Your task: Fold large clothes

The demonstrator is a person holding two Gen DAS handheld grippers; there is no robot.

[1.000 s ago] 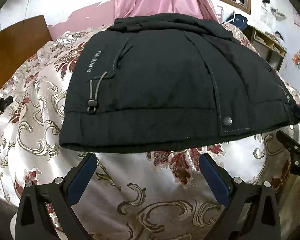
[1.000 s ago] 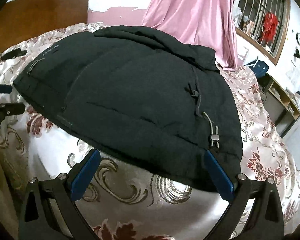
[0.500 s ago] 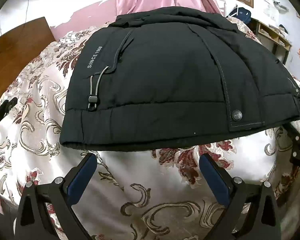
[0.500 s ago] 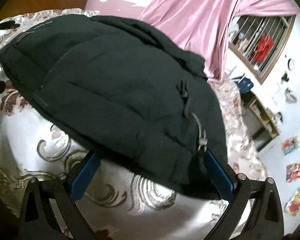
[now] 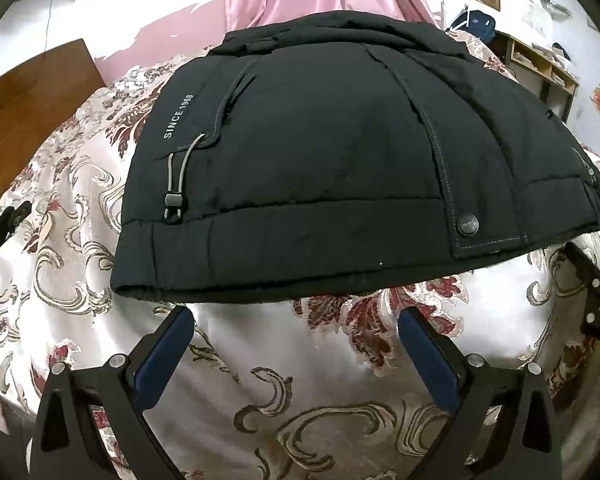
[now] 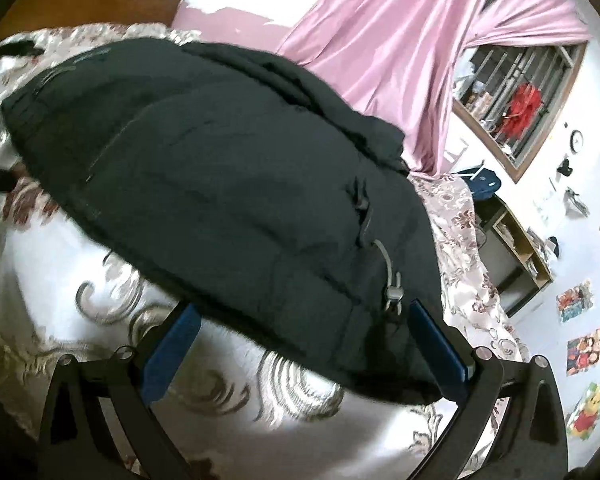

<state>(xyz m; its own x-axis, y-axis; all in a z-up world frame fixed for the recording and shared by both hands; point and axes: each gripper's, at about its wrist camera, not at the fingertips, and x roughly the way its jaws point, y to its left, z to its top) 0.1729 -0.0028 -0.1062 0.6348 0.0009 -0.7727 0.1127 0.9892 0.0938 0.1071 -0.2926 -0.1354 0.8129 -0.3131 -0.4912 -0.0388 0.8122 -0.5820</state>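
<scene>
A large black padded jacket point(image 5: 320, 152) lies spread on a bed, hem toward me, with "SINCE 1968" lettering and a grey drawcord with toggle point(image 5: 174, 200) at its left side. My left gripper point(image 5: 296, 324) is open and empty, just in front of the hem, over the bedspread. In the right wrist view the jacket point(image 6: 228, 200) fills the middle. My right gripper point(image 6: 304, 316) is open at the jacket's right hem corner, beside a second drawcord toggle point(image 6: 394, 292); the hem lies between its fingers. The right gripper also shows at the left wrist view's right edge point(image 5: 592, 300).
The bed has a shiny white bedspread point(image 5: 280, 392) with red and gold florals. A pink curtain point(image 6: 400, 52) hangs behind. A wooden headboard point(image 5: 32, 84) is at the left. A wooden shelf point(image 6: 516, 248) and a barred window point(image 6: 516, 92) are at the right.
The left gripper has come slightly closer to the hem. The right gripper has tilted and swung toward the jacket's right hem corner, so the view rolled and the hem now sits between its fingers.
</scene>
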